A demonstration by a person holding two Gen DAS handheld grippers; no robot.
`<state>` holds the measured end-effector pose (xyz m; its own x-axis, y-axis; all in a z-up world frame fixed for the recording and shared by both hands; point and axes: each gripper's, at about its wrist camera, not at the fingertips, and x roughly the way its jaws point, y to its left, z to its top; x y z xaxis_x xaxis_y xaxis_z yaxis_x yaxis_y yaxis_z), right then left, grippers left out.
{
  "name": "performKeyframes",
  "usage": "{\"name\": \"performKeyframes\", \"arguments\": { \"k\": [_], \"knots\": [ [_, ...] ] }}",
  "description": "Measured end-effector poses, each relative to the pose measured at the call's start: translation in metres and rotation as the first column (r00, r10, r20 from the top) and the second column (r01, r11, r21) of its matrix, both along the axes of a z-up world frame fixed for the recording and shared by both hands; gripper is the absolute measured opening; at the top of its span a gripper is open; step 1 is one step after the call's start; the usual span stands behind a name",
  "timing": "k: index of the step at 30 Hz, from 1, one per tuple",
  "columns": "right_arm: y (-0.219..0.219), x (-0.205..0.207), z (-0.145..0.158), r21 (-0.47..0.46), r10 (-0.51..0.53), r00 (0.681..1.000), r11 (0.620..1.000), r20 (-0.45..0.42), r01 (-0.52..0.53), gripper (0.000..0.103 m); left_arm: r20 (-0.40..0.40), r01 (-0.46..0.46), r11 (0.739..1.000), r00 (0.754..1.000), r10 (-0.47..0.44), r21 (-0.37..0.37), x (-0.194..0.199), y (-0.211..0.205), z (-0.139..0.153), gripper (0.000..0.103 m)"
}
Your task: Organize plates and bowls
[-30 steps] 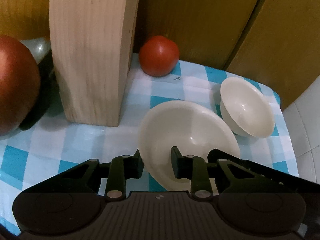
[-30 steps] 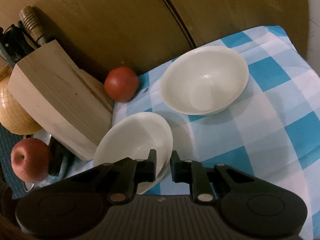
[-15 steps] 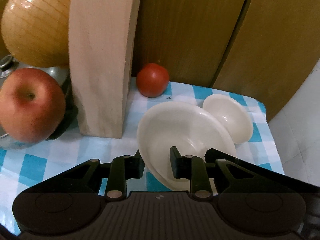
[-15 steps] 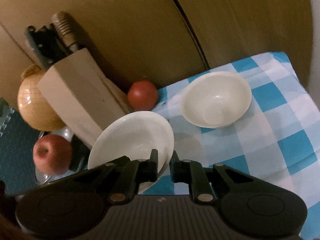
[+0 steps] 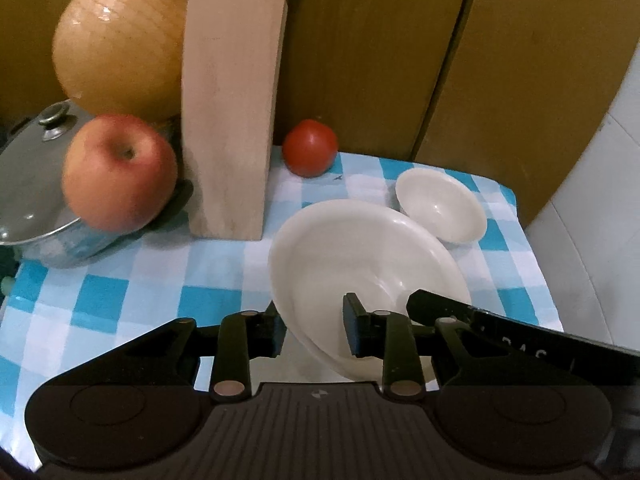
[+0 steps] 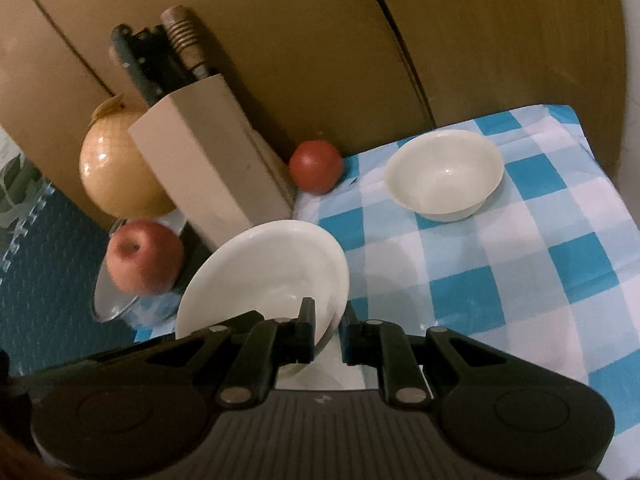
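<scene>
While tilted, both grippers' fingers [image 6: 306,330] clasp the plate [image 6: 268,264].

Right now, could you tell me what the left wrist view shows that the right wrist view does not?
Only the left wrist view shows the pot lid's knob and the right tool's arm crossing in behind the plate. Only the right wrist view shows the knife handles in full and the dark teal surface. Both show the plate, bowl, tomato, apple, onion and knife block.
</scene>
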<state>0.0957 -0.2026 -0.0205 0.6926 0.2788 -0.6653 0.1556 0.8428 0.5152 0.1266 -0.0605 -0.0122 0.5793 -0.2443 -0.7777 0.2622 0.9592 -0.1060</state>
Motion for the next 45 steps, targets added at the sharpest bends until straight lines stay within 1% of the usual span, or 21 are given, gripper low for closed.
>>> {"name": "performKeyframes", "arguments": {
  "k": [5, 9, 18, 30, 37, 45],
  "knots": [
    [0.011, -0.013, 0.002, -0.014, 0.034, 0.999, 0.999, 0.003, -0.034, 0.014, 0.006, 0.003, 1.000, 1.000, -0.003, 0.007, -0.015, 0.011, 0.004, 0.036],
    [0.019, -0.022, 0.000, -0.020, 0.055, 0.998, 0.998, -0.011, -0.055, 0.014, -0.001, 0.007, 1.000, 1.000, -0.007, 0.017, -0.026, 0.018, 0.001, 0.036],
    [0.026, -0.032, -0.002, -0.045, 0.061, 0.998, 0.997, -0.022, -0.062, 0.014, -0.008, 0.014, 0.999, 1.000, -0.014, 0.032, -0.037, 0.020, -0.004, 0.035],
    [0.030, -0.029, -0.010, -0.066, 0.073, 0.996, 0.995, -0.049, -0.077, 0.014, -0.038, 0.023, 0.997, 0.999, -0.020, 0.069, -0.033, 0.020, -0.016, 0.034],
    [0.032, -0.028, -0.016, -0.084, 0.076, 0.995, 0.993, -0.067, -0.082, 0.015, -0.050, 0.024, 0.995, 0.999, -0.019, 0.101, -0.029, 0.020, -0.023, 0.037],
    [0.029, -0.029, -0.012, -0.099, 0.060, 0.996, 0.993, -0.058, -0.066, 0.016, -0.048, 0.015, 0.994, 0.999, -0.010, 0.111, -0.028, 0.024, -0.022, 0.038]
  ]
}}
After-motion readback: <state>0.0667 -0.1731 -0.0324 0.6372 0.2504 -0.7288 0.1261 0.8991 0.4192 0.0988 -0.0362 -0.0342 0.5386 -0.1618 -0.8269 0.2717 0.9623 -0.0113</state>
